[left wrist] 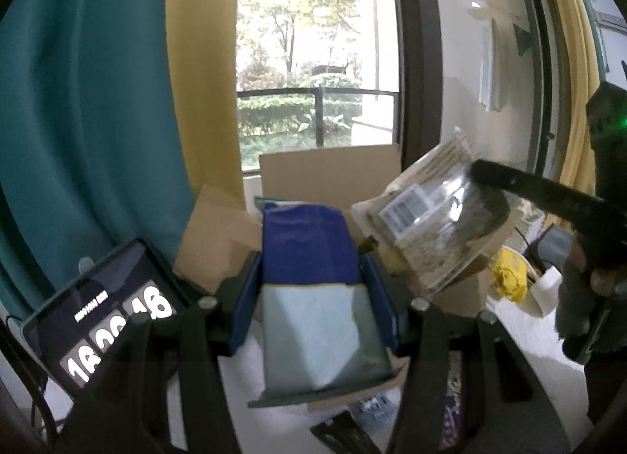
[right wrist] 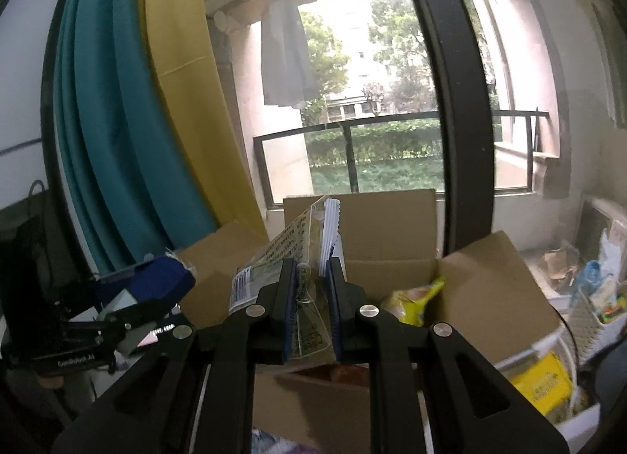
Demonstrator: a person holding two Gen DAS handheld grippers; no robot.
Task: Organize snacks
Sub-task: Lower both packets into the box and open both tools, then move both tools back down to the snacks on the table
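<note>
My left gripper [left wrist: 311, 277] is shut on a blue and pale grey snack bag [left wrist: 313, 289], held upright in front of an open cardboard box [left wrist: 333, 175]. My right gripper [right wrist: 309, 297] is shut on a clear snack packet with printed text [right wrist: 301, 254], held over the same box [right wrist: 392, 242]. In the left wrist view that clear packet [left wrist: 431, 218] hangs to the right, in the right gripper's fingers [left wrist: 540, 195]. In the right wrist view the left gripper with the blue bag [right wrist: 145, 285] is at the left. A yellow snack bag [right wrist: 415, 301] lies inside the box.
A tablet showing a clock [left wrist: 106, 320] leans at the left. Teal [left wrist: 90, 101] and yellow curtains hang behind, before a window. A white basket [right wrist: 595, 305] with items and a yellow packet [right wrist: 544, 383] sit to the right. Small packets [left wrist: 368, 411] lie on the white table.
</note>
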